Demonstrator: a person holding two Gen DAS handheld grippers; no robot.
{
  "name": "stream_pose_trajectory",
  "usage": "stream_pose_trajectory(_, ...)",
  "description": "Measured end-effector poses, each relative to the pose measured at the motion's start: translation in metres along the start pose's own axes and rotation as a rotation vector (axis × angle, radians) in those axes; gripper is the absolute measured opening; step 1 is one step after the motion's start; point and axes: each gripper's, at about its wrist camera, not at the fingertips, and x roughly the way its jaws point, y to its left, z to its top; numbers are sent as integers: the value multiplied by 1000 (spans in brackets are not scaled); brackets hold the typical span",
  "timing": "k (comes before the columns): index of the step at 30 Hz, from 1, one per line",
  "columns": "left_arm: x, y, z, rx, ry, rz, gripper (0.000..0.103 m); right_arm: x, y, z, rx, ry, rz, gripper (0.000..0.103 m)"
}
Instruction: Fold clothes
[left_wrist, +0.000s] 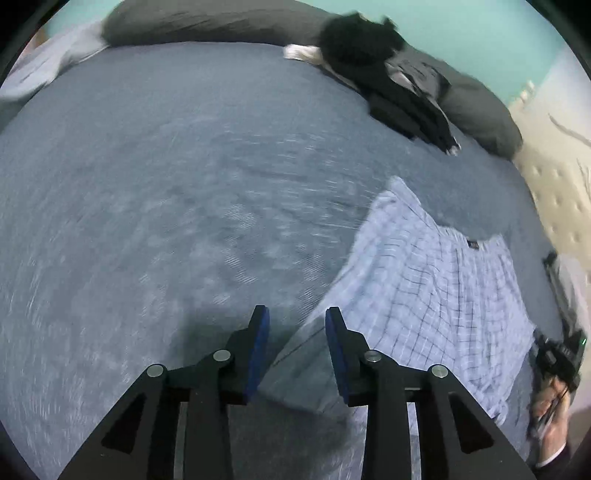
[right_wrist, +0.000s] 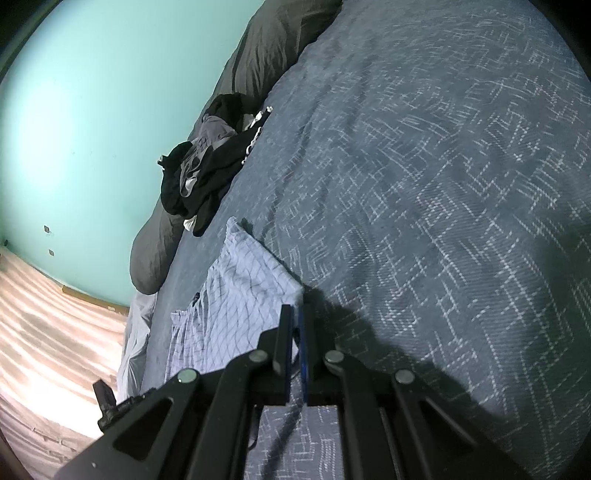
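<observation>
Blue bedspread (left_wrist: 166, 184); dark clothes pile (left_wrist: 388, 81) beyond.

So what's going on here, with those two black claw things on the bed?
A person is folding laundry with a handheld gripper in each hand. A pale blue checked garment lies on the blue-grey bedspread. The right gripper is shut on one corner of it. The left gripper is open, its jaws apart above the garment's near edge and gripping nothing. A heap of dark clothes waits by the grey pillows.
</observation>
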Motion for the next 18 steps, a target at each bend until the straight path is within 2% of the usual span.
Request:
stream_pose_trajectory(7, 29, -13, 22, 47, 29, -20, 33, 1, 2, 0, -7, 3, -3, 3)
stream_pose_trajectory(8, 32, -13, 25, 49, 35, -21, 21, 2, 1, 1, -7, 5, -4, 3)
stream_pose_trajectory(9, 33, -13, 26, 49, 39, -19, 3, 2, 1, 1, -8, 6, -4, 3)
stream_pose_trajectory(10, 31, -11, 27, 50, 41, -16, 1, 3, 1, 1, -9, 8, -5, 3)
stream_pose_trajectory(18, 20, 2, 28, 5, 22, -15, 1, 4, 0, 0, -15, 13, -10, 3)
